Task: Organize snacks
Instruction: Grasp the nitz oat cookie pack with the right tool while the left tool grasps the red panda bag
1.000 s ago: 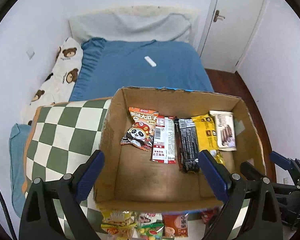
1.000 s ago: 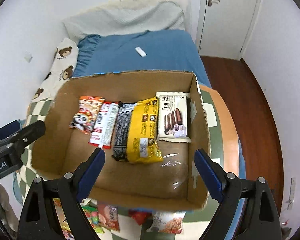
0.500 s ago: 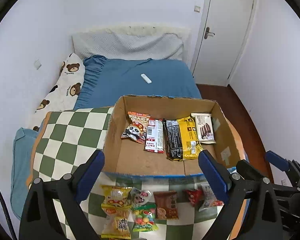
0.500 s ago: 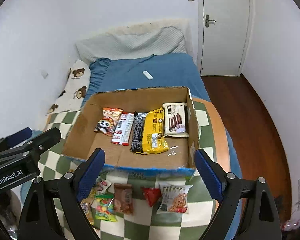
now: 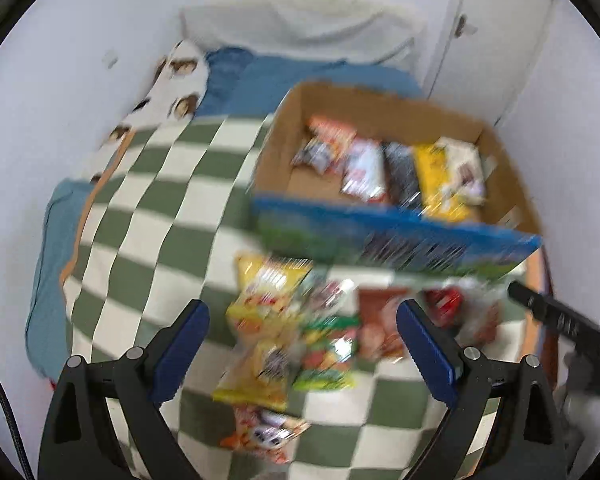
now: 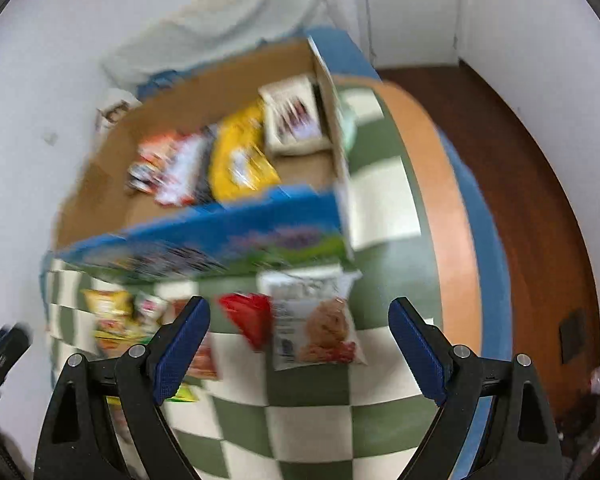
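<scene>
Cardboard box [image 5: 380, 120] with snack packets inside sits toward the far right edge of the checked blanket [image 5: 148, 216]; loose snack packets [image 5: 284, 336] lie just before it. The left gripper [image 5: 302, 346] and right gripper [image 6: 300, 340] are both spread wide, holding nothing.

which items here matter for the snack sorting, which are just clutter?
Job:
cardboard box with a row of snacks inside
loose snack packets on the checkered blanket
cookie packet
red packet

Background:
bear-print pillow
door
</scene>
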`<state>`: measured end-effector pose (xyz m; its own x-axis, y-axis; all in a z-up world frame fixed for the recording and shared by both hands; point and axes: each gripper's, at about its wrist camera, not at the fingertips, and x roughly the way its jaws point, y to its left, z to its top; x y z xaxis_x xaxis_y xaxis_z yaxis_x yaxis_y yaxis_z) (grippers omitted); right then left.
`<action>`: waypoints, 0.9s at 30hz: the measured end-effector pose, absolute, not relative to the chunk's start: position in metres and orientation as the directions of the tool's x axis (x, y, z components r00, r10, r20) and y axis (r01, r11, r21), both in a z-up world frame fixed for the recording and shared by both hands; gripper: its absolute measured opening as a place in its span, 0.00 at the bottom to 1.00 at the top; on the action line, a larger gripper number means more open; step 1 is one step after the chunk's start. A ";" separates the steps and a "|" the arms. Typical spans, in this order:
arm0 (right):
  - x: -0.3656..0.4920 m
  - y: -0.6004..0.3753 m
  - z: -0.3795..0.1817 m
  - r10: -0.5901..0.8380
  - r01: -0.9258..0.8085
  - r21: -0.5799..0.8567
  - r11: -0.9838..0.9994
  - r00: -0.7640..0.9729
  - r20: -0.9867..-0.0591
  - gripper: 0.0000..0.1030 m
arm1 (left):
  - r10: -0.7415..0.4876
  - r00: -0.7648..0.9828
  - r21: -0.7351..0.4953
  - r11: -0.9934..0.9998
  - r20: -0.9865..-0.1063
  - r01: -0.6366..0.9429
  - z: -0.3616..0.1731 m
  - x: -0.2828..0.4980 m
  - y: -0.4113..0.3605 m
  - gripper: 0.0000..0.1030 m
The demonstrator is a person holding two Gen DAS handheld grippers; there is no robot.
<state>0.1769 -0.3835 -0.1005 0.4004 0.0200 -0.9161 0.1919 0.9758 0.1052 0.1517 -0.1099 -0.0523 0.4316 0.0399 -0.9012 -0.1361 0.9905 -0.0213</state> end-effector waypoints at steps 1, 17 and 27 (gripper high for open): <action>0.180 -0.386 -0.116 0.017 0.199 0.099 0.975 0.380 -0.925 0.90 | 0.054 0.402 -0.007 0.989 -0.914 -0.151 -0.066 0.146 -0.103 0.93; 0.128 -0.382 -0.180 0.025 0.225 0.087 0.970 0.264 -0.964 0.58 | 0.037 0.049 0.037 0.999 -0.998 0.001 -0.186 0.060 -0.079 0.93; 0.047 -0.351 -0.224 0.085 0.213 0.114 0.970 0.142 -0.986 0.58 | 0.006 0.025 0.008 0.997 -1.000 0.076 -0.227 0.071 -0.098 0.61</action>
